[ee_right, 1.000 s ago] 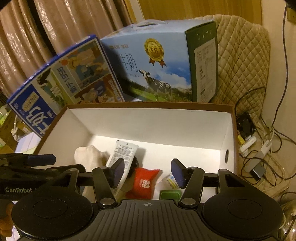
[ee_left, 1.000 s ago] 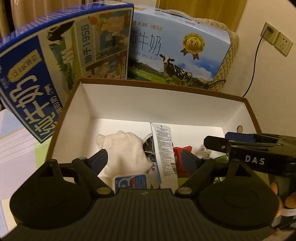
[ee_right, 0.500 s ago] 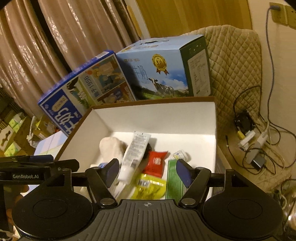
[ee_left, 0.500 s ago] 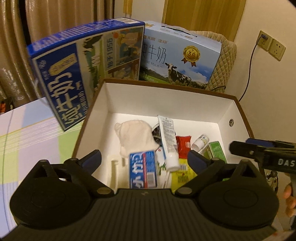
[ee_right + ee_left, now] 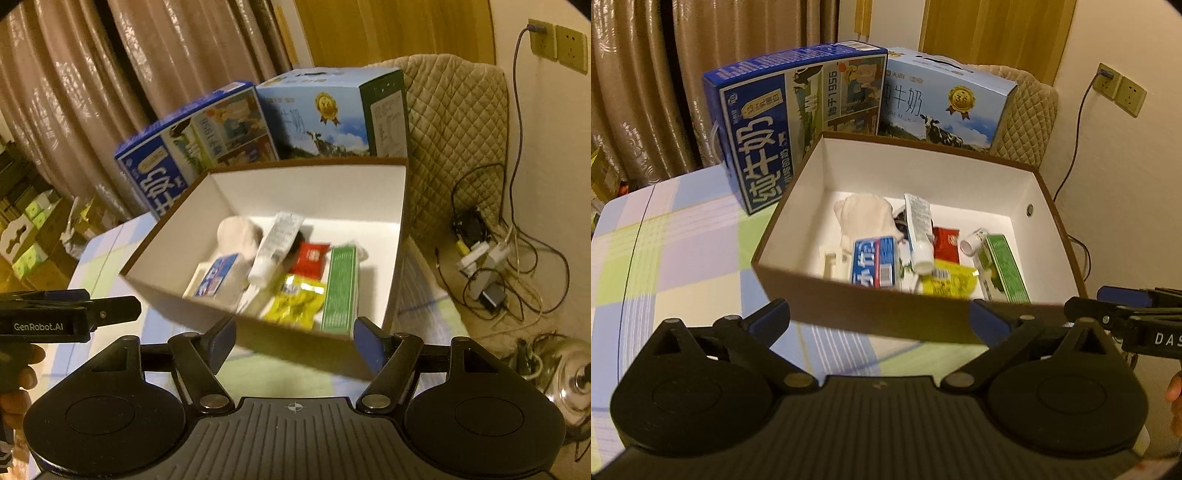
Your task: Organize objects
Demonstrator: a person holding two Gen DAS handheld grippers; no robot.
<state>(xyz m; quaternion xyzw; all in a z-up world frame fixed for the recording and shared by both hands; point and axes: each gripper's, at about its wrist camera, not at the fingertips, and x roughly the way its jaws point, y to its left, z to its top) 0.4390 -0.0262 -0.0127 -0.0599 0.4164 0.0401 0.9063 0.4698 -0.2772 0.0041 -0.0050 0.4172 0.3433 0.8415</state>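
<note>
A brown cardboard box [image 5: 871, 314] [image 5: 177, 299] with white inner walls stands on the checked tablecloth. Inside lie a cream cloth [image 5: 866, 218], a blue pack [image 5: 873, 264], a white tube [image 5: 919, 230] [image 5: 275, 245], a red sachet [image 5: 946, 242], a yellow packet [image 5: 295, 301] and a green carton [image 5: 1004, 271] [image 5: 341, 291]. My left gripper [image 5: 881, 319] is open with nothing in it, just in front of the box's near wall. My right gripper [image 5: 295, 339] is also open with nothing in it, before the same wall.
Two milk cartons, a dark blue one [image 5: 783, 122] and a light blue one [image 5: 945, 103], stand behind the box. A quilted chair back [image 5: 458, 147], cables and a power strip [image 5: 484, 258] on the floor, and a steel pot [image 5: 576, 380] lie to the right.
Both grippers have pulled back and up out of the box; its whole near wall and the tablecloth now show. The items inside have not moved.
</note>
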